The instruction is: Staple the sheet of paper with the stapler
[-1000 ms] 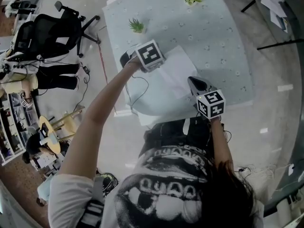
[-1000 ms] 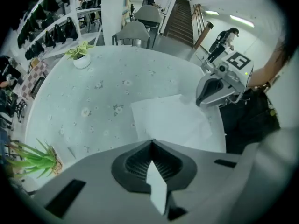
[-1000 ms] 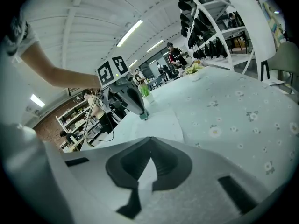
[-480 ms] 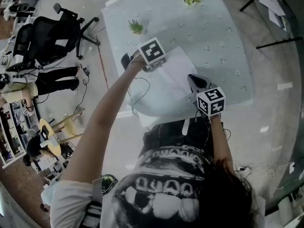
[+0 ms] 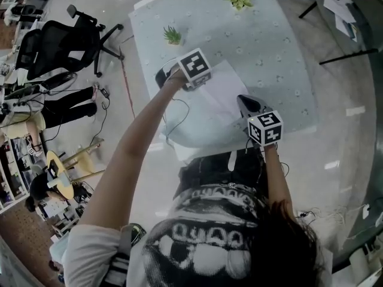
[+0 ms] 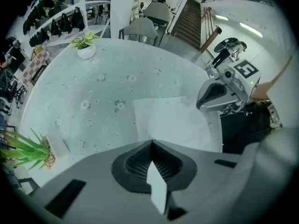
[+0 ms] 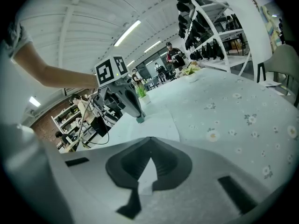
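One tabletop (image 5: 269, 46) in a pale floral cloth fills the far part of the head view. One paper (image 5: 224, 91) lies flat on its near left part.

The left claw (image 6: 152, 143) sits at the paper's far left corner, jaws together with nothing caught between them. The right gripper view shows its tip down at the paper's edge, but whether it touches is unclear. The right claw (image 7: 149, 150) hangs at the paper's near right edge, jaws likewise together and empty.

Over the past second the left claw has edged slightly farther and rightward. The right claw and the paper have barely shifted.

No stapler shows in any view, so stapling looks not yet begun. Probably the sheet is only being steadied.
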Demonstrator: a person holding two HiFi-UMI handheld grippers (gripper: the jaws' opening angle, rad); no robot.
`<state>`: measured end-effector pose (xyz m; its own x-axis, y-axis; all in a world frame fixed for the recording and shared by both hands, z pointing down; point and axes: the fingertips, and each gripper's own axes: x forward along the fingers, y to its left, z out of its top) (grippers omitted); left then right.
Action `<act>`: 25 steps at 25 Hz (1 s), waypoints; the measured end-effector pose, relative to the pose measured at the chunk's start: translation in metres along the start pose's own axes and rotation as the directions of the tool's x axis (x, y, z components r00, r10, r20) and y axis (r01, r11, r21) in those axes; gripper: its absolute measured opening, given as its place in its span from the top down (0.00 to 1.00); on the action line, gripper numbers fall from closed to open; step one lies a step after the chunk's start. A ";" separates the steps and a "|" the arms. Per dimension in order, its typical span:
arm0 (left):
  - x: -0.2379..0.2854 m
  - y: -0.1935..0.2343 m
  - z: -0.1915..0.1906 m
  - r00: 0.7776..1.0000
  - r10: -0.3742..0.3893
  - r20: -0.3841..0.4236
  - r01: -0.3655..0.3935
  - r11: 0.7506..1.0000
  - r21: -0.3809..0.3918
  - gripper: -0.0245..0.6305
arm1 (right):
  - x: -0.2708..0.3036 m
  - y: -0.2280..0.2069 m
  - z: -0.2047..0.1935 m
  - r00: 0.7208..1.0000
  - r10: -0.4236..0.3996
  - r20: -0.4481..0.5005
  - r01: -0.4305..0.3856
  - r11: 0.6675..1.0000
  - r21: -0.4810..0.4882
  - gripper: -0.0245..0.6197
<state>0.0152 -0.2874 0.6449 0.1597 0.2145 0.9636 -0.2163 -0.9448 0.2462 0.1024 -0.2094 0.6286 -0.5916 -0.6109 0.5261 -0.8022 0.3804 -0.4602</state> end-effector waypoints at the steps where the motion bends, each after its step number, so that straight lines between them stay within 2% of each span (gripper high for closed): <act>1: 0.000 -0.002 0.000 1.000 -0.012 0.011 0.012 1.000 -0.001 0.96 | 0.000 0.000 -0.001 1.000 -0.003 -0.006 0.003 1.000 -0.005 0.96; 7: -0.012 -0.001 -0.002 0.991 -0.006 0.132 0.008 1.000 -0.011 0.96 | -0.003 0.002 -0.002 0.999 -0.019 -0.030 0.018 0.999 -0.028 0.96; 13: -0.022 -0.015 -0.014 0.961 0.015 0.275 0.003 0.998 -0.062 0.96 | -0.008 0.016 0.010 1.000 -0.022 -0.017 0.020 0.997 -0.076 0.96; 21: -0.039 -0.046 -0.021 0.872 0.080 0.483 -0.010 0.989 -0.147 0.96 | -0.017 0.040 0.020 0.999 -0.035 -0.005 0.034 0.989 -0.144 0.96; 25: -0.050 -0.059 -0.032 0.811 0.132 0.570 -0.015 0.978 -0.206 0.96 | -0.022 0.058 0.021 0.999 -0.044 0.002 0.044 0.985 -0.169 0.96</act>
<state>-0.0112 -0.2348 0.5851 0.6502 -0.0921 0.7542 -0.4122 -0.8766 0.2483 0.0708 -0.1890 0.5756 -0.5554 -0.6285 0.5445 -0.8295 0.4650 -0.3094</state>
